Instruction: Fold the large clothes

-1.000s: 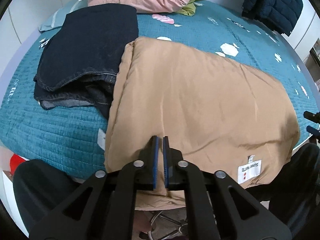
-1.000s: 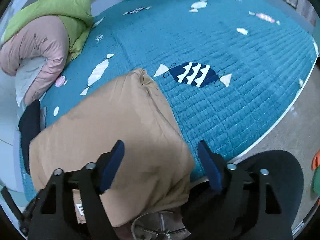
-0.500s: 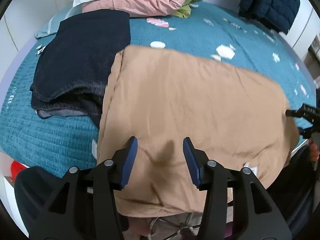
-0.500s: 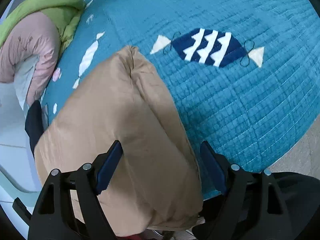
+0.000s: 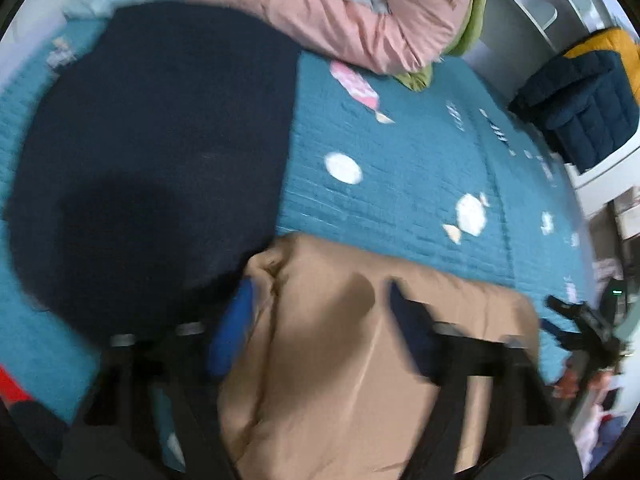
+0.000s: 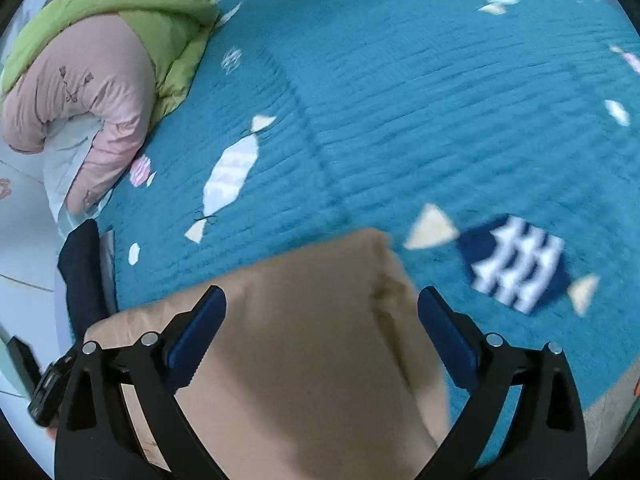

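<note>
A folded tan padded garment lies on the teal bedspread near the bed's front edge; it also shows in the right wrist view. My left gripper is open, its blue pads astride the garment's far left corner, empty. My right gripper is open and empty over the garment's far right corner. The right gripper shows at the right edge of the left wrist view. Both views are motion-blurred.
A folded dark navy garment lies left of the tan one, touching it. A pink and green duvet is bunched at the bed's head. A navy puffer jacket hangs at the far right. Teal bedspread stretches beyond.
My left gripper opened from shut and moved forward to the tan garment's far left corner. My right gripper stayed open and moved forward toward the far right corner.
</note>
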The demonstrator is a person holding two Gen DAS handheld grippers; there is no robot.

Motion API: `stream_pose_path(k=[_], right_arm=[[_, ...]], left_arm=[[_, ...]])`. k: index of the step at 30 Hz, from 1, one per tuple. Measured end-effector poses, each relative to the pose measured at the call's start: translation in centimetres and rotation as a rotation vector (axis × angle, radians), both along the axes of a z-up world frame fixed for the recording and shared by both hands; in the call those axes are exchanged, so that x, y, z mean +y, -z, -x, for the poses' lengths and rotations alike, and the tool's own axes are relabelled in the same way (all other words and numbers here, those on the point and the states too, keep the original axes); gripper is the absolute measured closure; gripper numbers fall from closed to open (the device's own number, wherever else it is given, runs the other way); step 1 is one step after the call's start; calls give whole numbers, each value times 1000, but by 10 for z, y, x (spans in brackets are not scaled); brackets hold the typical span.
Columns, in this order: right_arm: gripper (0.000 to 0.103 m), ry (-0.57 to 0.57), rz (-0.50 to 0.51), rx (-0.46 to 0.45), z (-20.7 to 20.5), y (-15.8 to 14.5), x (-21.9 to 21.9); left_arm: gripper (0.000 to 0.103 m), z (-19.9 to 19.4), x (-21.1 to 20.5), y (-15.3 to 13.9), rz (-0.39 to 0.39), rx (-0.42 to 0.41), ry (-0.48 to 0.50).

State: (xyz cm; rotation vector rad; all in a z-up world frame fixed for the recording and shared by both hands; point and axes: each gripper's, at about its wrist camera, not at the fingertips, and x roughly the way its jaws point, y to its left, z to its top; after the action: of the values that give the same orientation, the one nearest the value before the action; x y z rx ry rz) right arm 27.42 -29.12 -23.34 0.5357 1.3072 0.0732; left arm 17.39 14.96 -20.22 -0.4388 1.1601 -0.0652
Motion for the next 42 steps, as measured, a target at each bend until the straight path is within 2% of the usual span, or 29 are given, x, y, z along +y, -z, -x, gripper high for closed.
stream_pose_path(k=[1, 2, 3, 5, 9, 11, 15, 17, 19, 20, 21, 22, 23, 25, 26, 27, 29, 31, 32, 33, 34, 35, 36, 37, 39, 41, 42], right_arm=[[10, 17, -12, 30, -6, 9, 1], [14, 44, -37, 48, -10, 18, 0], [36, 61, -53, 53, -13, 23, 1], [69, 70, -1, 59, -15, 28, 0], [86, 76, 85, -40, -7, 2, 6], [89, 112, 81, -100, -7, -18, -1], [91, 117, 137, -184, -21, -53, -13], [91, 116, 151, -203, -39, -69, -21], [88, 101, 179, -188, -61, -71, -25], [79, 80, 232, -146, -74, -66, -26], [65, 82, 291, -109, -81, -61, -28], [55, 86, 359, -67, -85, -57, -31], [44, 93, 372, -84, -81, -59, -35], [38, 99, 332, -154, -64, -65, -39], [34, 101, 335, -170, -55, -68, -41], [33, 101, 349, -185, -48, -70, -40], [33, 76, 383, -243, -25, -78, -34], [37, 51, 400, -242, -8, -77, -26], [46, 41, 408, -191, 1, -69, -21], [56, 37, 409, -140, 8, -62, -17], [59, 32, 403, -72, 18, -51, -13], [66, 31, 386, -15, 30, -40, -9], [72, 26, 365, 5, 39, -34, -5], [74, 16, 365, 16, 49, -28, -1], [81, -1, 432, 52, 63, -10, 5], [81, 30, 373, 69, 67, 16, -3], [81, 39, 353, 58, 68, 16, -6]], left_arm=[[54, -6, -1, 8, -6, 22, 6], [73, -12, -3, 17, -28, 47, 19], [78, -14, -2, 24, -18, 60, 24], [84, -12, -2, 19, 4, 18, 21], [90, -5, -17, -2, -46, -61, 40], [91, -9, -24, -9, -58, -86, 44], [92, -27, -37, -30, 1, -154, 56], [92, -44, -50, -38, -18, -173, 71], [89, -66, -64, -38, -56, -165, 86], [81, -76, -69, -34, -90, -149, 78], [70, -85, -72, -27, -126, -124, 60], [63, -96, -75, -18, -184, -66, 25], [60, -99, -75, -14, -194, -43, 15], [49, -93, -76, -17, -147, -61, 31], [40, -89, -78, -20, -165, -69, 35], [40, -84, -81, -23, -213, -75, 39], [40, -71, -89, -28, -309, -107, 60], [48, -52, -102, -30, -384, -122, 113], [54, -43, -108, -26, -418, -105, 143], [56, -33, -114, -19, -481, -70, 163], [57, -21, -120, -10, -542, -35, 165], [63, -11, -121, -4, -560, -18, 169], [68, 2, -123, 6, -553, 8, 189], [70, 13, -123, 15, -537, 30, 202], [73, 26, -116, 29, -516, 58, 186], [74, 24, -102, 49, -423, 80, 153], [74, 20, -98, 54, -396, 78, 143]])
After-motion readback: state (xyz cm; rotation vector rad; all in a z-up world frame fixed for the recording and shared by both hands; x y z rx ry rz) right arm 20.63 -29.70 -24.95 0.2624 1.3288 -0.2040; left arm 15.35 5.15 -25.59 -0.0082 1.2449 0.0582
